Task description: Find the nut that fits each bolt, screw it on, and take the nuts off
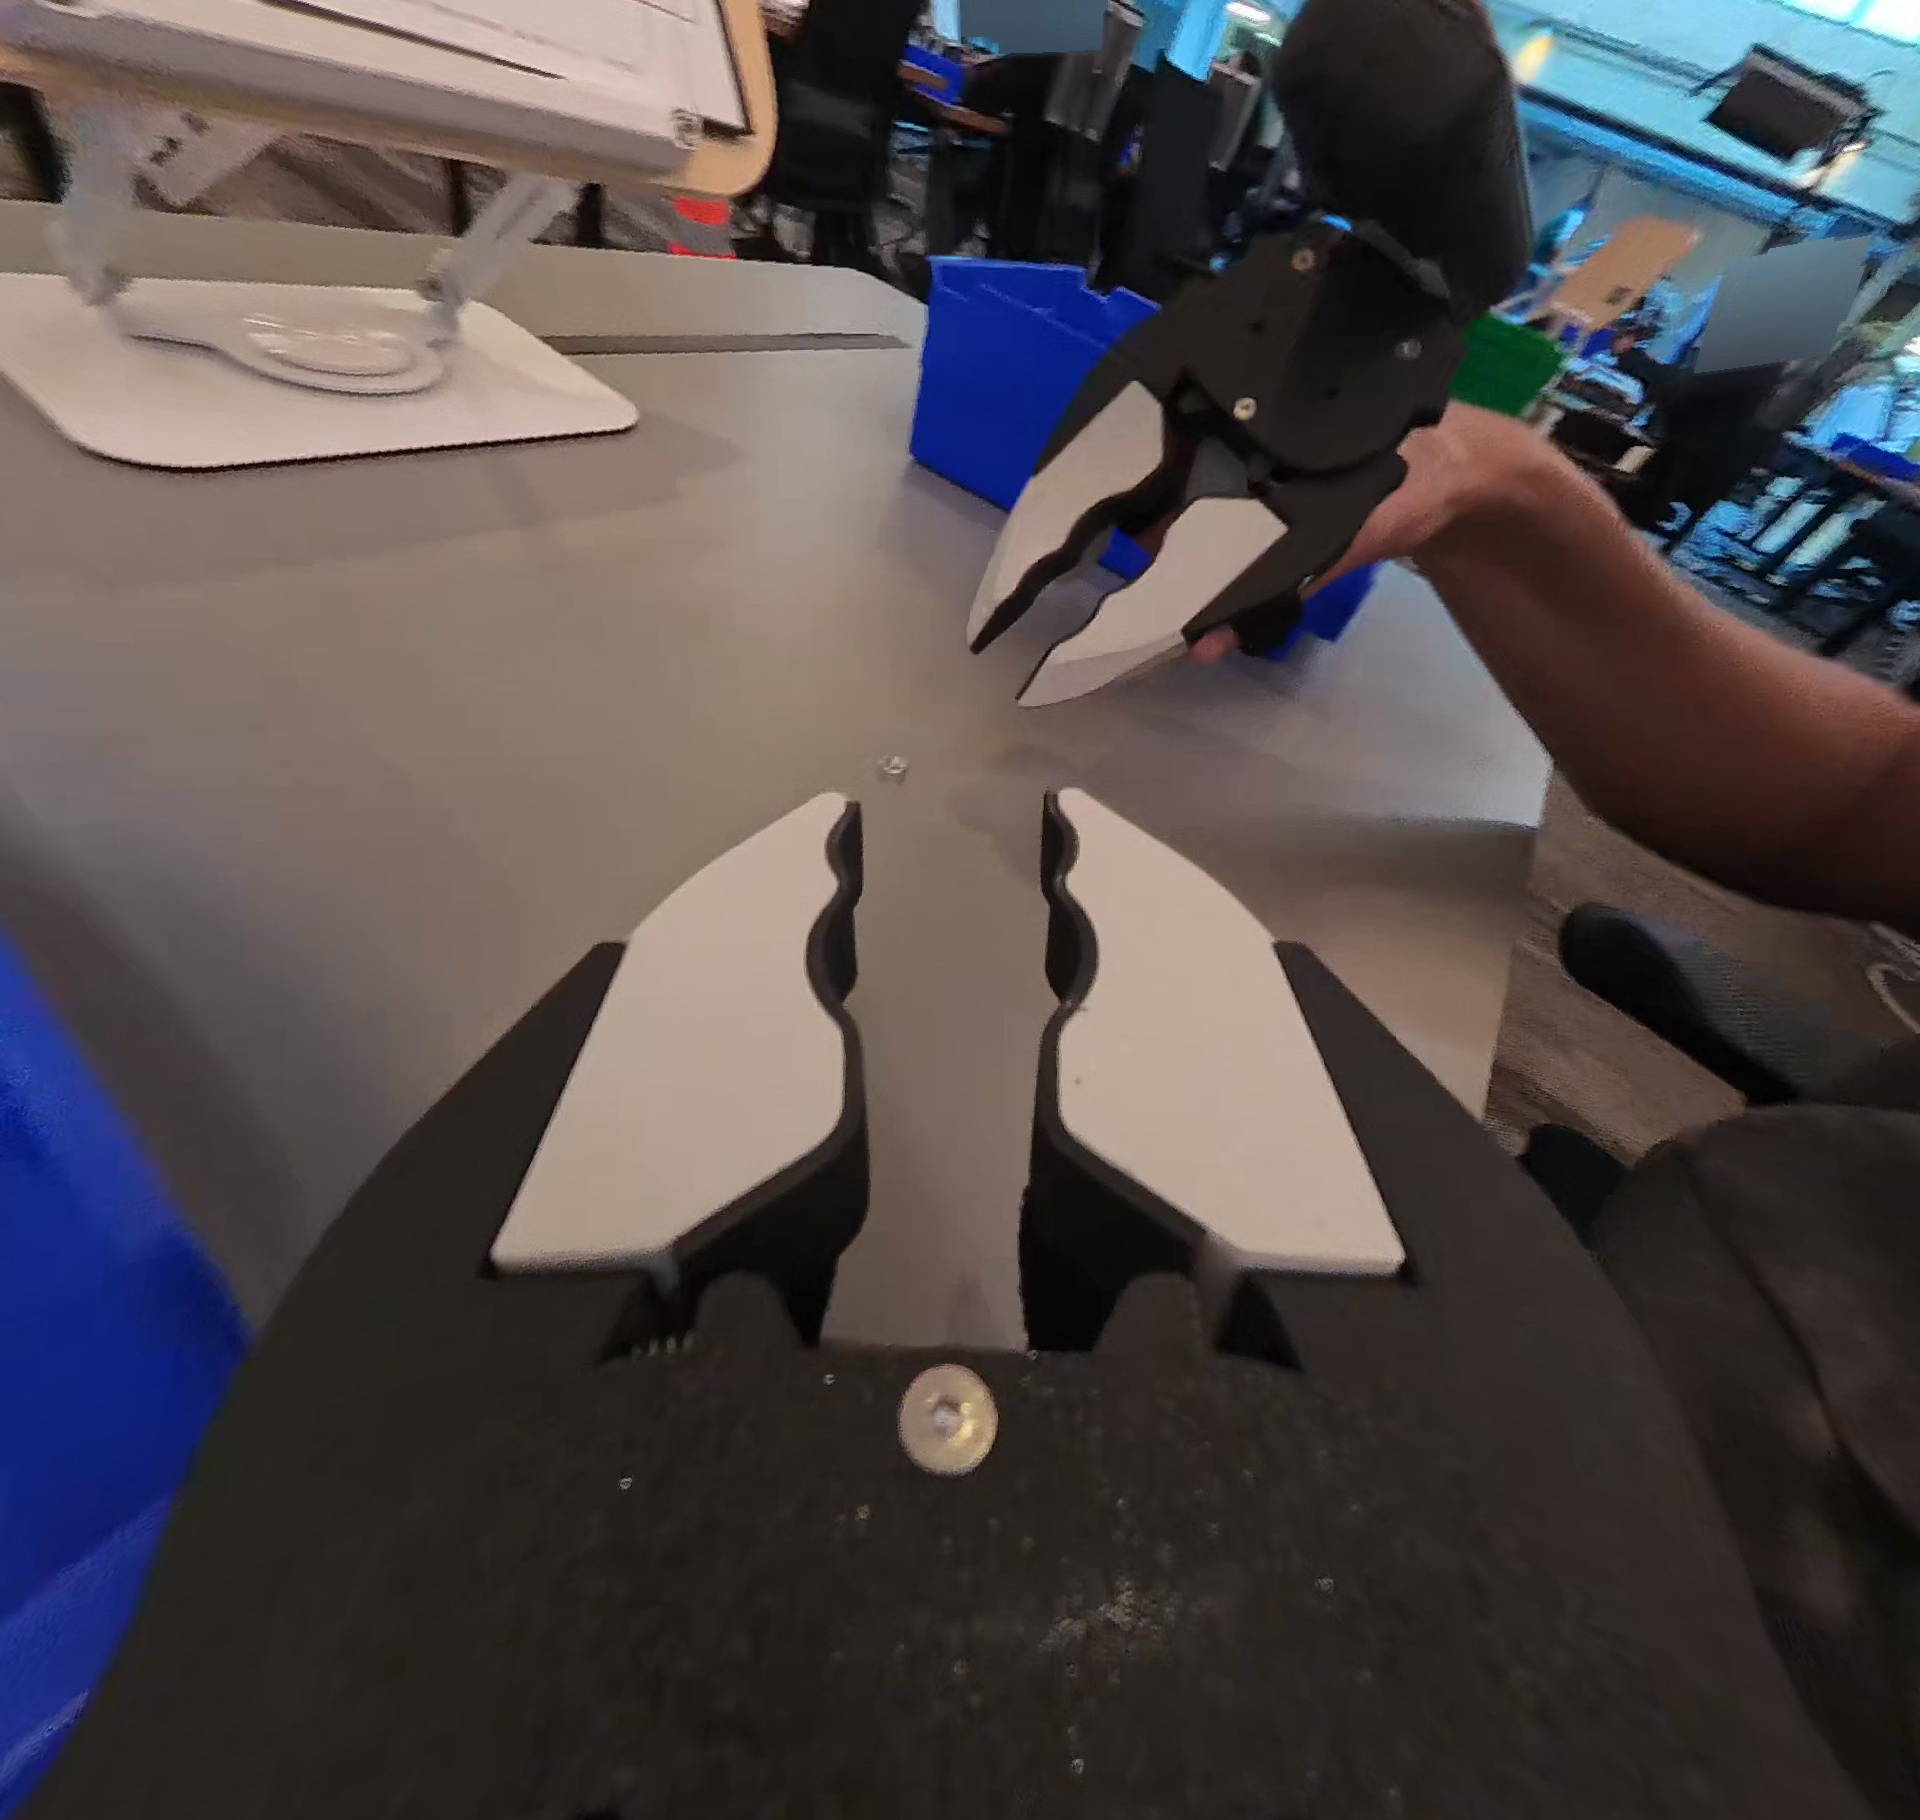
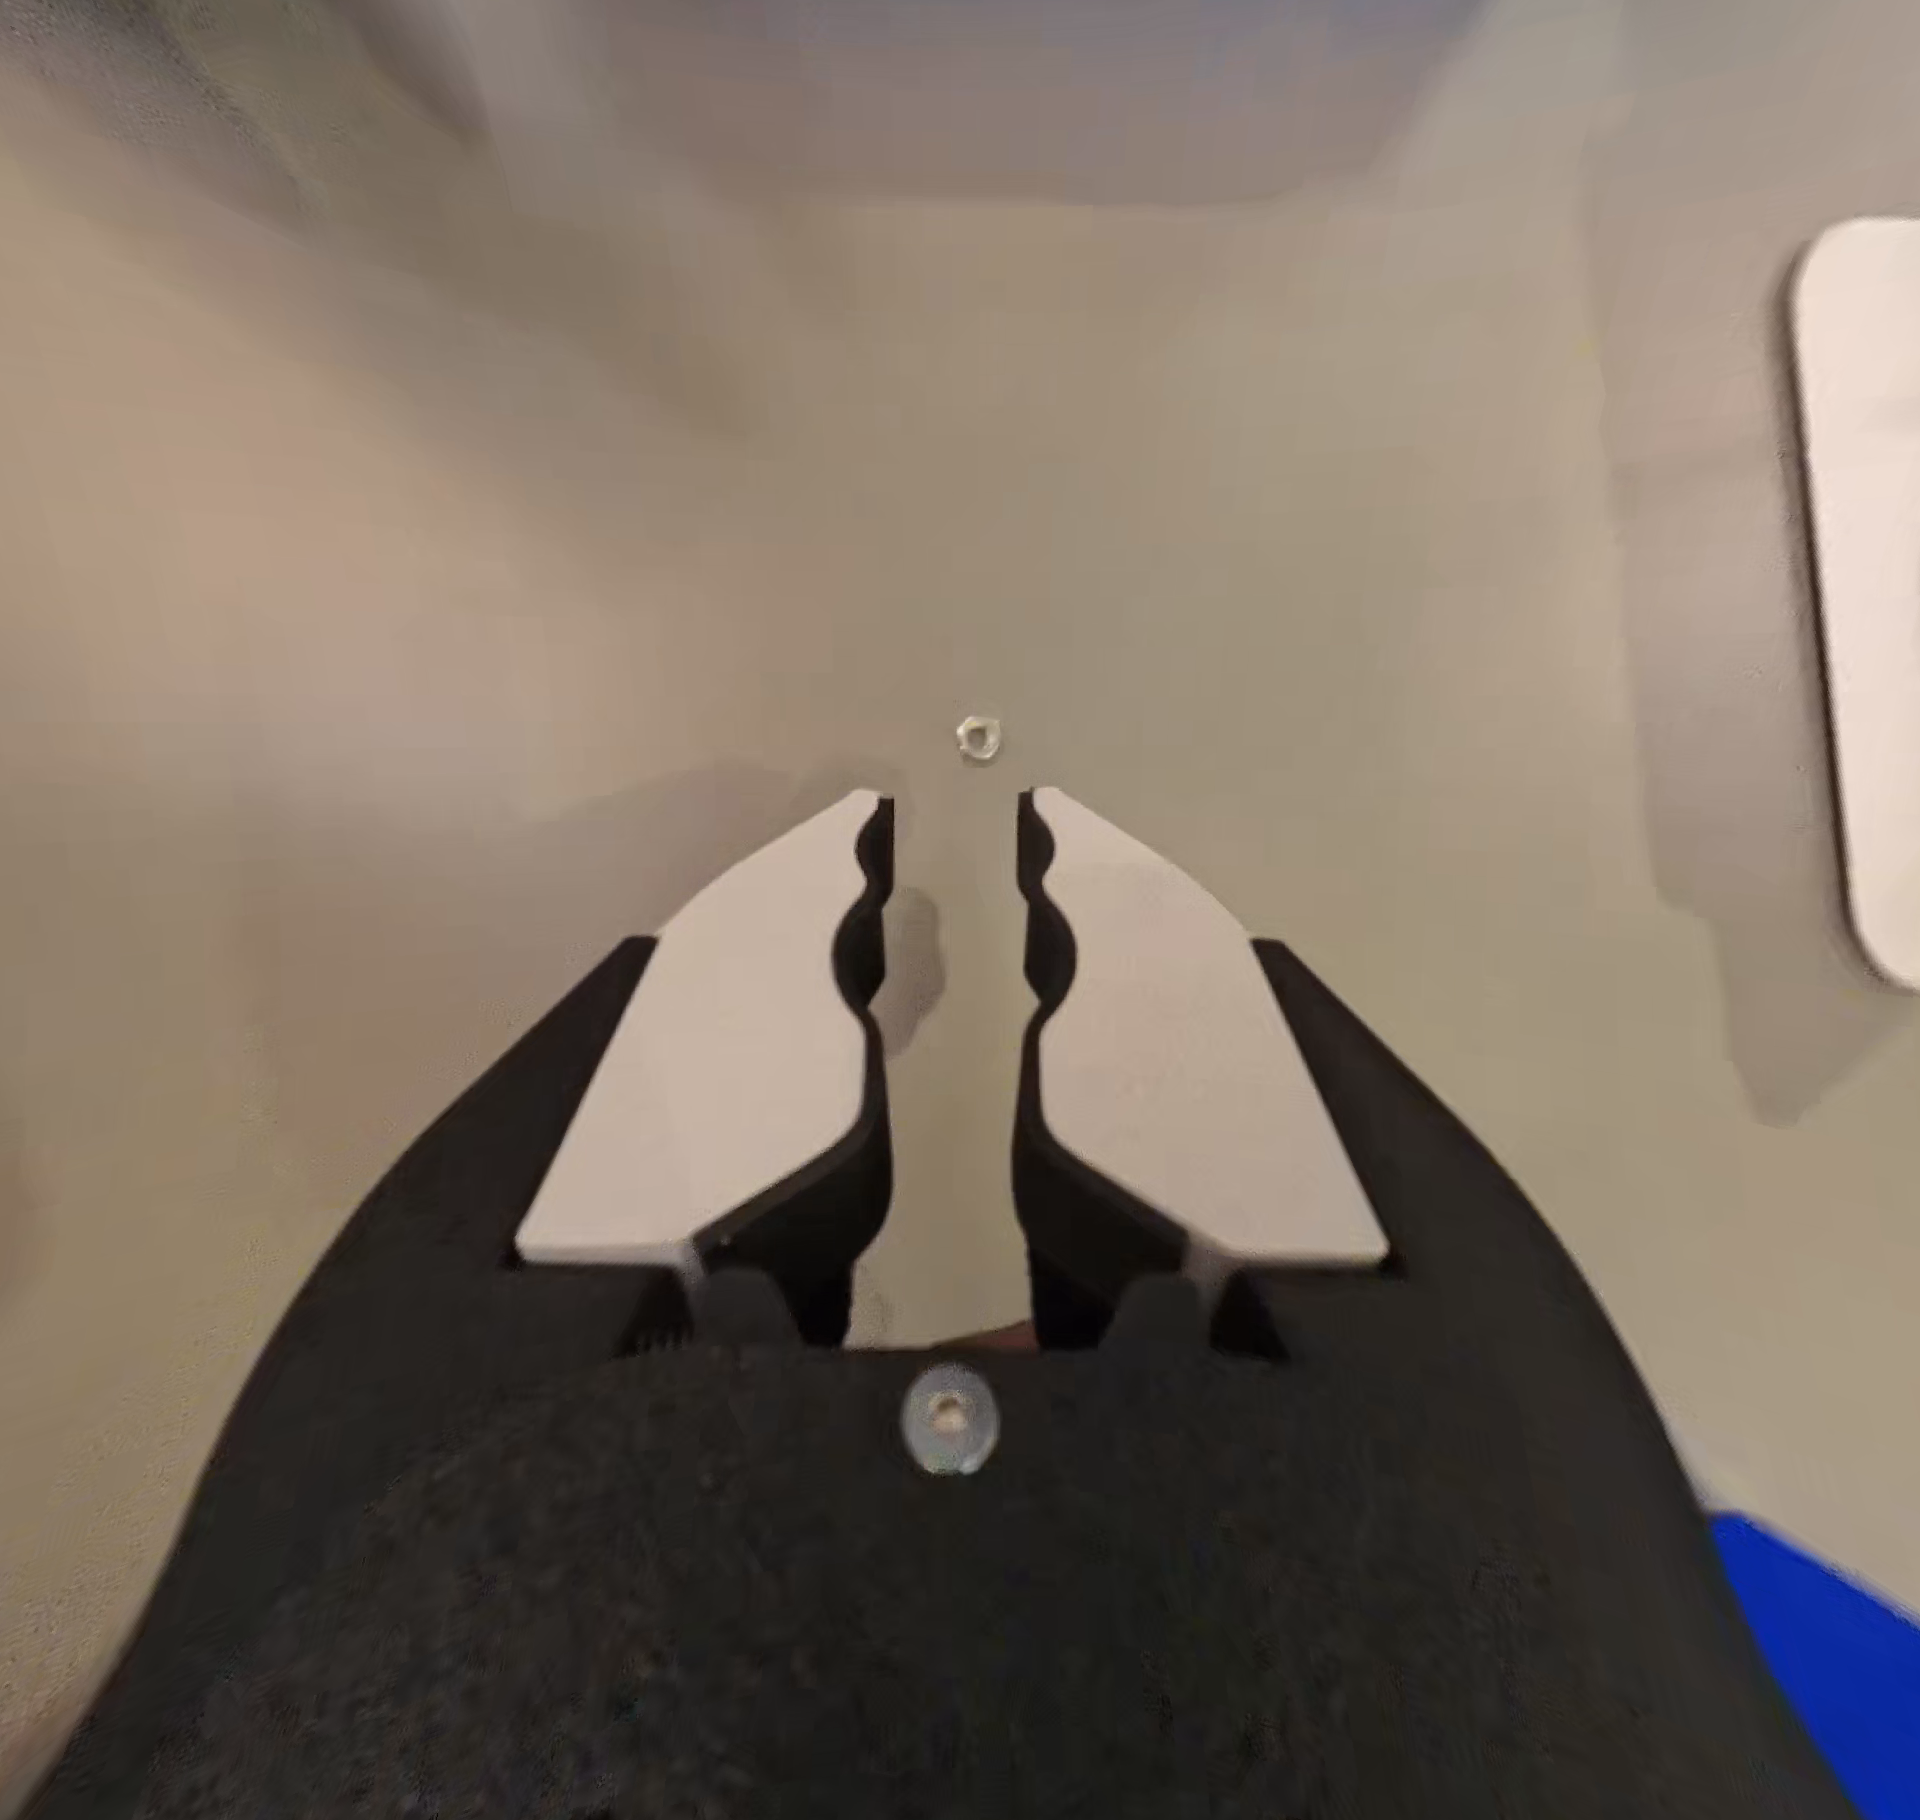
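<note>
on grey table [image 2: 520,523] | 1 nut [image 2: 976,738] lies loose | left gripper [image 1: 951,809] spread, empty | right gripper [image 2: 956,799] spread, empty

We see a smooth grey table [image 1: 436,627]. A small silver nut [image 1: 892,765] lies flat on its bare middle, alone. At the far left corner rests the white base plate of a stand [image 1: 312,399]. A blue bin [image 1: 997,368] sits near the far right edge.
</note>
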`<move>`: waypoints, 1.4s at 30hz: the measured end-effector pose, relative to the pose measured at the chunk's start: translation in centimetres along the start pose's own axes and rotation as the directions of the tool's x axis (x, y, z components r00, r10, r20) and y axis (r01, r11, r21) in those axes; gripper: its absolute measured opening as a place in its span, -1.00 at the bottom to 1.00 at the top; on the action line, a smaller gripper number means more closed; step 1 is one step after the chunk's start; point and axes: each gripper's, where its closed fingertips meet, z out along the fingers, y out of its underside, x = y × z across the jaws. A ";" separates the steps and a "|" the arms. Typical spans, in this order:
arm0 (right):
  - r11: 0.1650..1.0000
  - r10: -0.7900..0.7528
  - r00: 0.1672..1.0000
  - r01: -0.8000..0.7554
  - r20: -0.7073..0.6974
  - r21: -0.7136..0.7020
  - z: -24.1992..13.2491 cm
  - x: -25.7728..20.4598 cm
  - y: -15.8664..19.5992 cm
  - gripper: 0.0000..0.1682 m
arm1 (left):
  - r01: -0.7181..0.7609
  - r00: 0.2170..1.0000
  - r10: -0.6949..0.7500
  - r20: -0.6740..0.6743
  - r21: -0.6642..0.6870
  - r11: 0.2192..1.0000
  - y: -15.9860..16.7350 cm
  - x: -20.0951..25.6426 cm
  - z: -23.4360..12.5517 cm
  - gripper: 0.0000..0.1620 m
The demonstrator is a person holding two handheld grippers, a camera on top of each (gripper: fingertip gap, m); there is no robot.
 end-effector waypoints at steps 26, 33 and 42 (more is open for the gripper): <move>0.913 -0.221 0.939 0.294 0.263 -0.283 4.9 0.8 1.0 -0.81 | -0.203 0.974 0.194 -0.116 -0.068 0.977 -0.1 5.6 -0.2 -0.60; 0.891 -0.269 0.921 0.349 0.282 -0.290 4.6 1.1 0.8 -0.77 | -0.211 0.972 0.200 -0.125 -0.081 0.974 0.2 5.9 0.0 -0.60; 0.878 -0.285 0.902 0.381 0.325 -0.289 4.9 0.7 0.7 -0.80 | -0.221 0.969 0.209 -0.130 -0.088 0.971 0.4 5.9 0.0 -0.60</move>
